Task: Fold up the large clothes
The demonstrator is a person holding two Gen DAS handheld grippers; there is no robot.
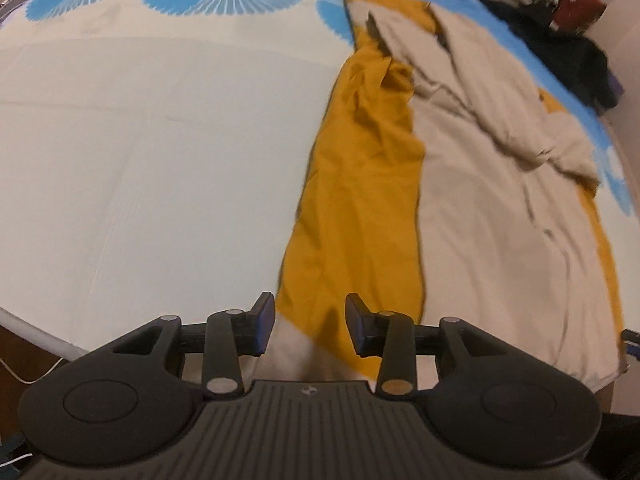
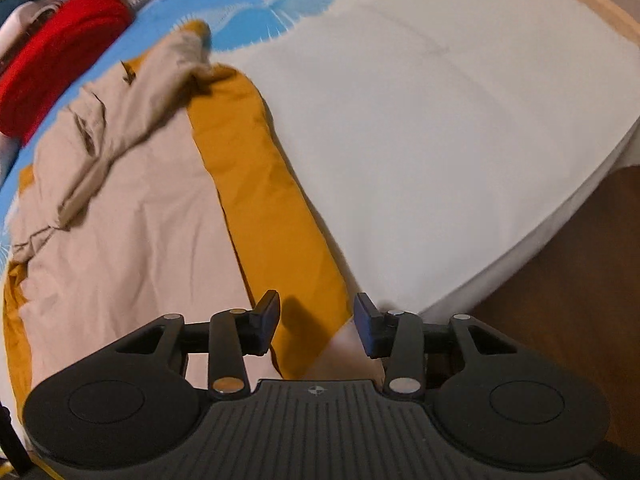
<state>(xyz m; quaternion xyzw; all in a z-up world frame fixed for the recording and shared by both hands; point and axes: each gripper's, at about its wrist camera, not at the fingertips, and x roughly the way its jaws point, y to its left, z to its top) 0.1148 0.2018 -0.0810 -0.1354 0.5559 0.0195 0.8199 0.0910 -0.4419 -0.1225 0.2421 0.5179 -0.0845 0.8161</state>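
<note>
A large garment lies spread on the bed, mustard yellow (image 1: 360, 184) with a beige lining side (image 1: 500, 220) up, its far part rumpled. It also shows in the right wrist view, yellow strip (image 2: 264, 200) and beige panel (image 2: 132, 232). My left gripper (image 1: 310, 324) is open, just above the near end of the yellow strip, holding nothing. My right gripper (image 2: 317, 326) is open over the near corner of the yellow strip, holding nothing.
The bed sheet (image 1: 160, 168) is white with a blue fan pattern at the far end. A red cloth (image 2: 56, 52) and dark clothes (image 1: 560, 48) lie beyond the garment. The bed edge (image 2: 520, 240) drops to brown floor (image 2: 568, 300).
</note>
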